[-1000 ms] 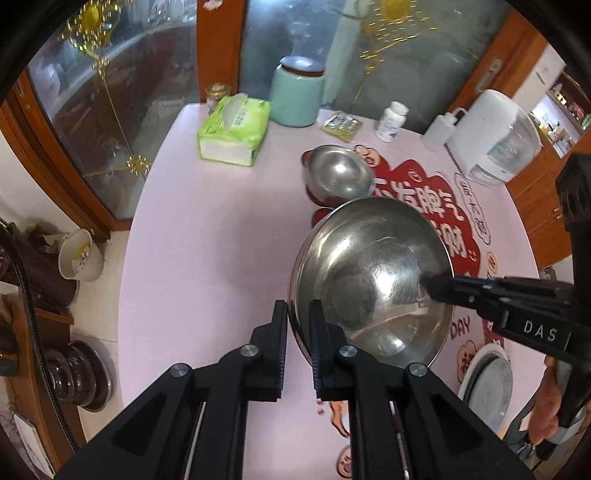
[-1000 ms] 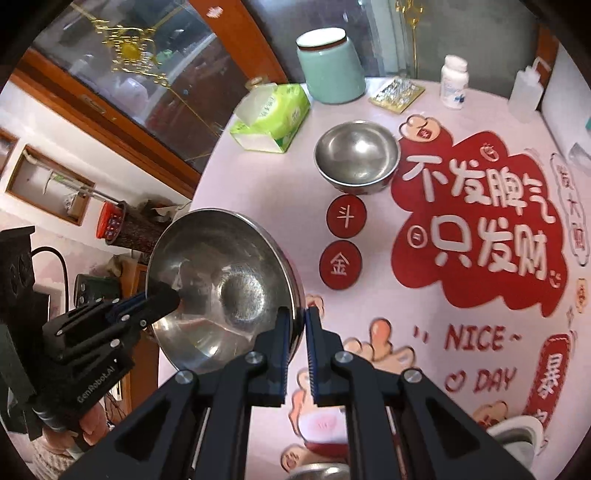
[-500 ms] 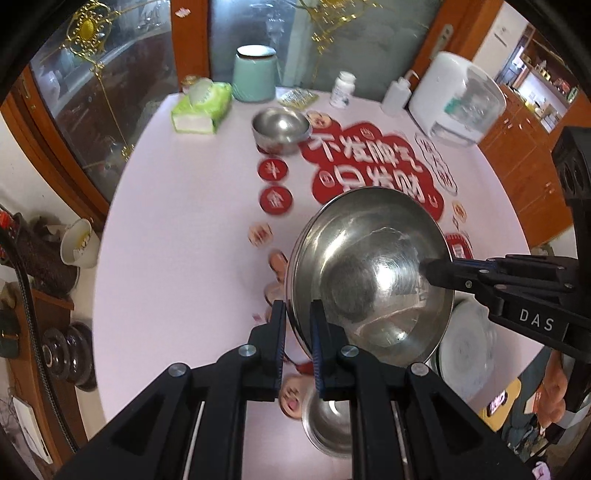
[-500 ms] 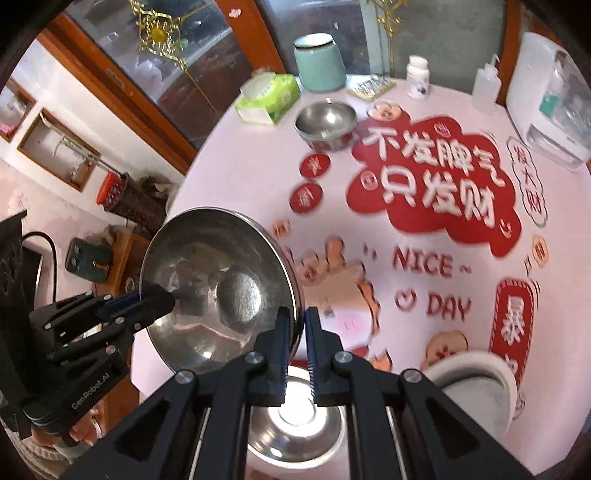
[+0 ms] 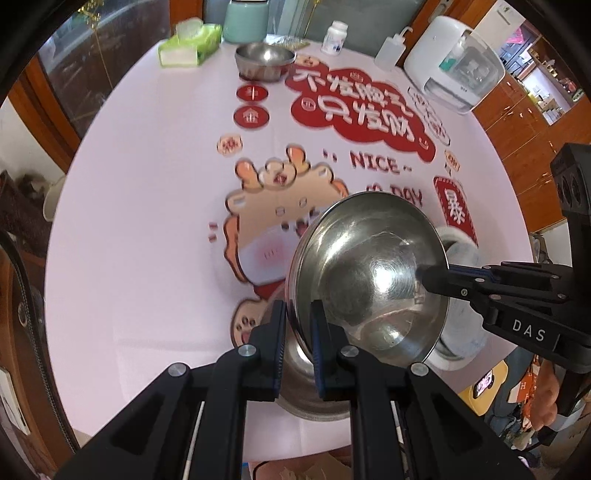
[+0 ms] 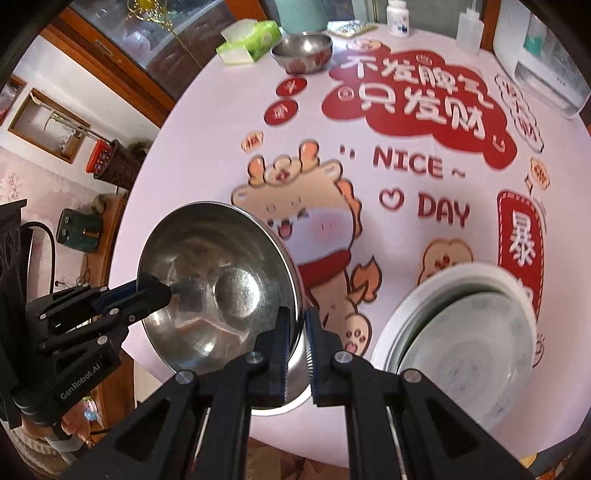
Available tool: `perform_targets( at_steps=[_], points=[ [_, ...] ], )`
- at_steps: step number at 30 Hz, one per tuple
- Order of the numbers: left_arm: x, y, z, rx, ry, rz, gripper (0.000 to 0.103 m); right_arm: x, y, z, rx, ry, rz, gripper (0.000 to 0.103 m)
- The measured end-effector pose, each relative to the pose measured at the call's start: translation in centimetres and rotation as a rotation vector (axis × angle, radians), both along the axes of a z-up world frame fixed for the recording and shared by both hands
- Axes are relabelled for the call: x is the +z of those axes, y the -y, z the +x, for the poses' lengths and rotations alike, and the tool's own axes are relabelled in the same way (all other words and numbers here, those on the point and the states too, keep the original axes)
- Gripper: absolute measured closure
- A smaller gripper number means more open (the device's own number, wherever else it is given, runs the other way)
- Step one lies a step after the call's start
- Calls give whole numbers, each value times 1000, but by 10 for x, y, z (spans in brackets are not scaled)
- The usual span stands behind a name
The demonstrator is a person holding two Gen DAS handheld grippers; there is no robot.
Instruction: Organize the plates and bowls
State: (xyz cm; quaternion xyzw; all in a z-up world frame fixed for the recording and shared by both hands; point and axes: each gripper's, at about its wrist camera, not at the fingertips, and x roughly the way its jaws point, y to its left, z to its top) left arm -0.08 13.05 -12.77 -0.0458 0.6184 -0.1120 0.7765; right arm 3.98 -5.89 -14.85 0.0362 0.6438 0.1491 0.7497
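Observation:
A large steel bowl [image 5: 369, 273] hangs tilted over the near part of the round table. My left gripper [image 5: 298, 310] is shut on its near rim. My right gripper [image 6: 297, 317] is shut on the opposite rim, and its tip [image 5: 424, 275] shows inside the bowl in the left wrist view. Directly below, another steel bowl [image 6: 295, 369] rests on the table, mostly hidden. A white plate on a steel dish [image 6: 461, 332] lies to the right of it. A small steel bowl [image 5: 264, 61] stands at the far side.
At the far edge stand a green tissue pack [image 5: 190, 46], a teal jar [image 5: 245, 18], a pill bottle [image 5: 334, 37], a squeeze bottle [image 5: 391, 51] and a white appliance [image 5: 454, 66]. The printed pink tablecloth [image 5: 147, 221] ends close below the grippers.
Both grippers have carried the large bowl from the far middle of the table back toward the near edge and lower. The second steel bowl and the white plate have come into view beneath.

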Motion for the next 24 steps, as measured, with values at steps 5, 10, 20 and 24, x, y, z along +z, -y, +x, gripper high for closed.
perform_targets(
  at_steps=[5, 10, 20, 24],
  points=[
    [-25, 2, -9, 10, -52, 8, 92, -25, 0, -11, 5, -47, -9, 95],
    [-39, 3, -17, 12, -79, 14, 92, -43, -1, -20, 14, -86, -15, 95],
    [-60, 0, -22, 5, -129, 15, 92, -53, -8, -25, 40, -106, -34, 95],
    [-63, -2, -23, -5, -141, 10, 89, -55, -13, -24, 54, -98, -55, 94]
  ],
)
